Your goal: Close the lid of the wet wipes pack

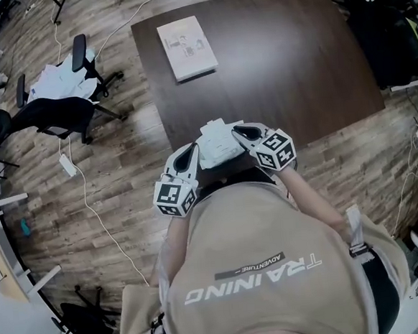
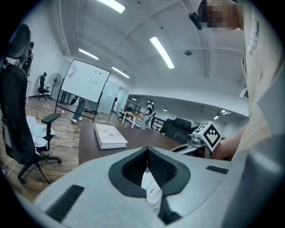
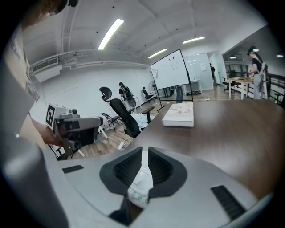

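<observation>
Left gripper [image 1: 191, 151] and right gripper [image 1: 241, 133] both have fingers [image 2: 133, 168] clamped on the pack [image 1: 218, 144] at the desk [image 1: 288, 70] edge; book [image 1: 187, 48] well behind, chairs [image 1: 53, 114] off left.

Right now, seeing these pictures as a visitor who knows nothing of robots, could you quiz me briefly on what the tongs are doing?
1. True or false: the left tongs hang empty.
2. What lies on the far part of the table? A: a book. B: a mug. C: a laptop.
3. Fill in: the right tongs, like the left, are shut on the ____.

Key: 1 false; 2 A; 3 wet wipes pack.
</observation>
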`<state>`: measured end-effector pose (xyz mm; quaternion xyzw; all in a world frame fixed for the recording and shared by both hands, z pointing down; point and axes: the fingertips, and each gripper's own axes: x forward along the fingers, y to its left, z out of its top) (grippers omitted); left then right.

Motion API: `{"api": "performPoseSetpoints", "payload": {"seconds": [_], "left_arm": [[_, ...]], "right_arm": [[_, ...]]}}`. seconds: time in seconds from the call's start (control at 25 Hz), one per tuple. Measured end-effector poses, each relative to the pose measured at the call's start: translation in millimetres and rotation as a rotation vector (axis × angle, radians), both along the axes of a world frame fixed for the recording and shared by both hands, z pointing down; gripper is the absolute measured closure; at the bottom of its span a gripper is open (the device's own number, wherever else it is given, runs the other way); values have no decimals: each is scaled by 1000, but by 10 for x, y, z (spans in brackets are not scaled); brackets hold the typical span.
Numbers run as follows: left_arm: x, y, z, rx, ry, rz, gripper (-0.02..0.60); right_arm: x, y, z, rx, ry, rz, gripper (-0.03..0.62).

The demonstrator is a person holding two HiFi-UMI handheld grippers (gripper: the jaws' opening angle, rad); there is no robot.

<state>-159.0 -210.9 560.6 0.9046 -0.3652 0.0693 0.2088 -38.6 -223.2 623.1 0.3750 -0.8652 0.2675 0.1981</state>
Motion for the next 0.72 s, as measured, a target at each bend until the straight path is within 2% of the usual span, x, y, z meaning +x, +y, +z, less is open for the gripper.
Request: {"api": "performPoseSetpoints", "payload": {"seconds": [0.24,0.48,0.52,0.6,0.72], "left_arm": [[-7,-128,-87,-28,2,-97,572],[9,-278,-54,-41,-38,-153,572],[20,-294,-42,-46,-43,-162,572],[62,-316,-34,-61,-48,-178,572],[173,-347,-52,-86,-48,-197,572]], "right_arm": [[-44,-251,257,-67,27,-112,577],[-122,-394,515,-128,40,-247,574],[-122,-415,574,-142,41,-258,567],[-121,-458,676,-174,42,-280,501],[-113,-529,768,-216,42,-322,496]]}}
